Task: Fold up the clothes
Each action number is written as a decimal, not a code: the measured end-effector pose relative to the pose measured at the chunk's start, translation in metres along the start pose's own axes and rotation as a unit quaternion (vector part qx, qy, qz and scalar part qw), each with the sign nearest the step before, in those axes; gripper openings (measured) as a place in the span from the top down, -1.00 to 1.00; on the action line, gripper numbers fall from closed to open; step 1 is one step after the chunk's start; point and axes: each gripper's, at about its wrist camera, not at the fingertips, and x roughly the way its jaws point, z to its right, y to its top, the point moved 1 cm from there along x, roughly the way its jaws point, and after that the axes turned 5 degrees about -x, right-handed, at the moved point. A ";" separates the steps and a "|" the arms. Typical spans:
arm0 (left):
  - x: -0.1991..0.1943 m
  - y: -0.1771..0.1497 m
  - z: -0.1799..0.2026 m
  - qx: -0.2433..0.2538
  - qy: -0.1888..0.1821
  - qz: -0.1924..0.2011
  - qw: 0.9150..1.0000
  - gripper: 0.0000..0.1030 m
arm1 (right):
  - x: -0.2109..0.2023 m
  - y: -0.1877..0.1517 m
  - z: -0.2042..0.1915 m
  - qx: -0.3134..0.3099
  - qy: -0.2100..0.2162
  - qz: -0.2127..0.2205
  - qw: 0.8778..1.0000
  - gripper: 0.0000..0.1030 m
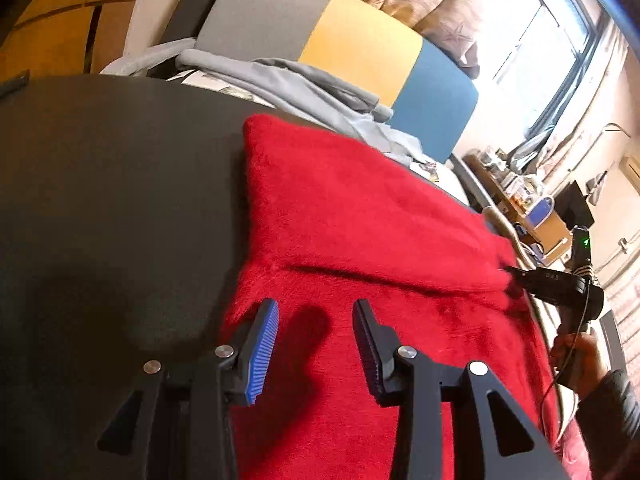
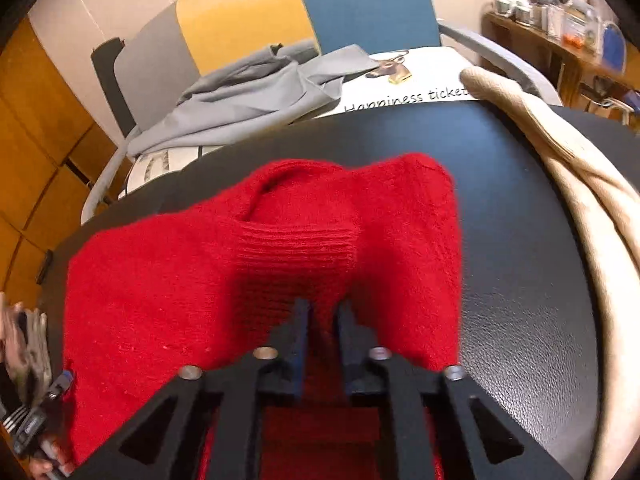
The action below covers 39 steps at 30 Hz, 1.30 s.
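Presently noted: left gripper fingers spread apart above red sweater on black table; right gripper pinched on ribbed sweater hem between fingertips.

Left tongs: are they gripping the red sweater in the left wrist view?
No, the left tongs stand open above the red sweater, with a clear gap between the blue pads and no fabric pinched.
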 end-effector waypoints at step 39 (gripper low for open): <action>0.011 0.037 0.026 0.087 0.059 0.023 0.994 0.17 | 0.001 -0.021 -0.072 -0.116 -0.007 0.036 0.993 -0.73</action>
